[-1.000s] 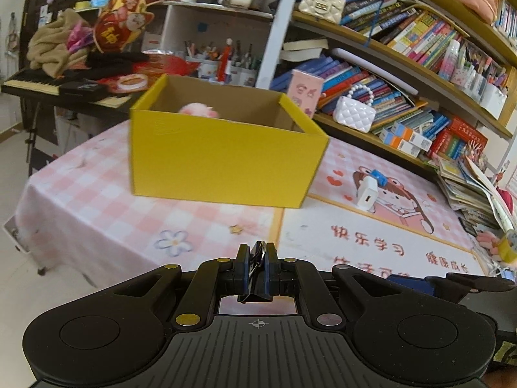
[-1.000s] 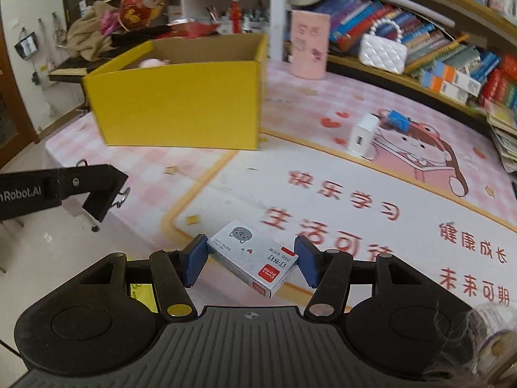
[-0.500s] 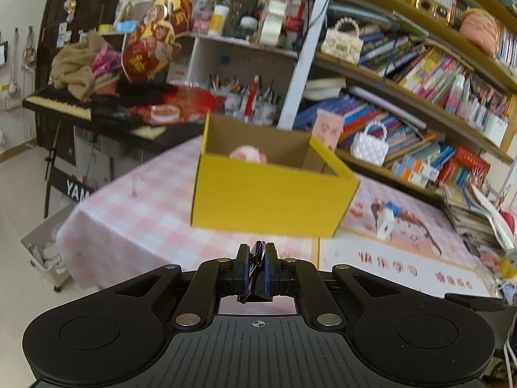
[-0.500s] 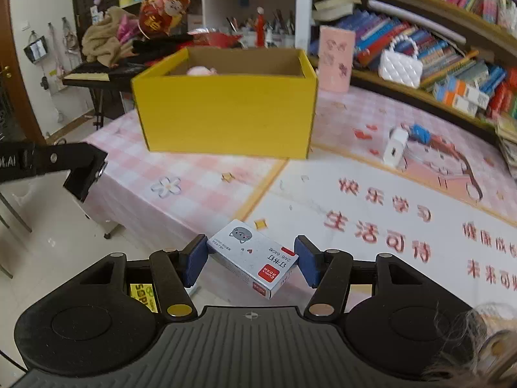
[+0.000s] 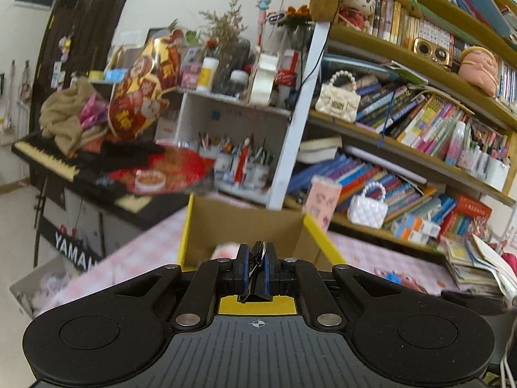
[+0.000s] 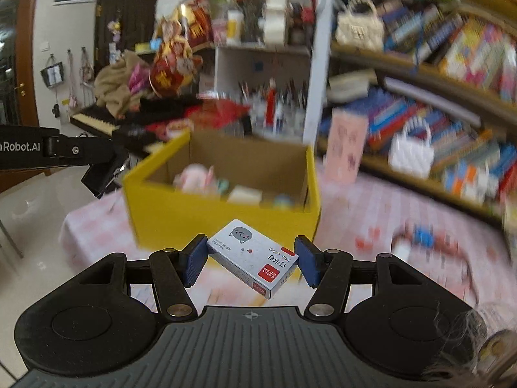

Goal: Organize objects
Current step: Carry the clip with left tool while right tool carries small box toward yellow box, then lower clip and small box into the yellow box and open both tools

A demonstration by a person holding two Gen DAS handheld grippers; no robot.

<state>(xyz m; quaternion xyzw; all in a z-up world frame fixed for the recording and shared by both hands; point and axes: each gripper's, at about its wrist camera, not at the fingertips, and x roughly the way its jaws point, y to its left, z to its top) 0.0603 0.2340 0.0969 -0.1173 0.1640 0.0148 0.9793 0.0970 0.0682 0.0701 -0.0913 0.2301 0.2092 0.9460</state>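
Left wrist view: left gripper (image 5: 255, 266) clamped tight on a small black metal binder clip (image 5: 256, 271), blue fingers (image 5: 246, 270) pressed against its sides. Held directly before the open yellow cardboard box (image 5: 318, 241), near its front rim. Glimpsed inside the box, a soft pink item (image 5: 224, 250), blurred. Behind the box, a crowded wooden bookshelf (image 5: 404, 148).

Right wrist view: right gripper (image 6: 251, 260) closed on a small white staple carton with a grey cat face and red label (image 6: 253, 258), gripped end to end and tilted, its red corner lowest. Carried just short of the yellow box (image 6: 223, 223), below its front wall. Seen inside the box, several small pale items, too blurred to name. Left on the pink checked tabletop (image 6: 349, 213) right of the box, a small white and blue object (image 6: 416, 241), unclear.

Judged partway done: some things already boxed, clip and carton not yet dropped in, at least one stray item left outside.
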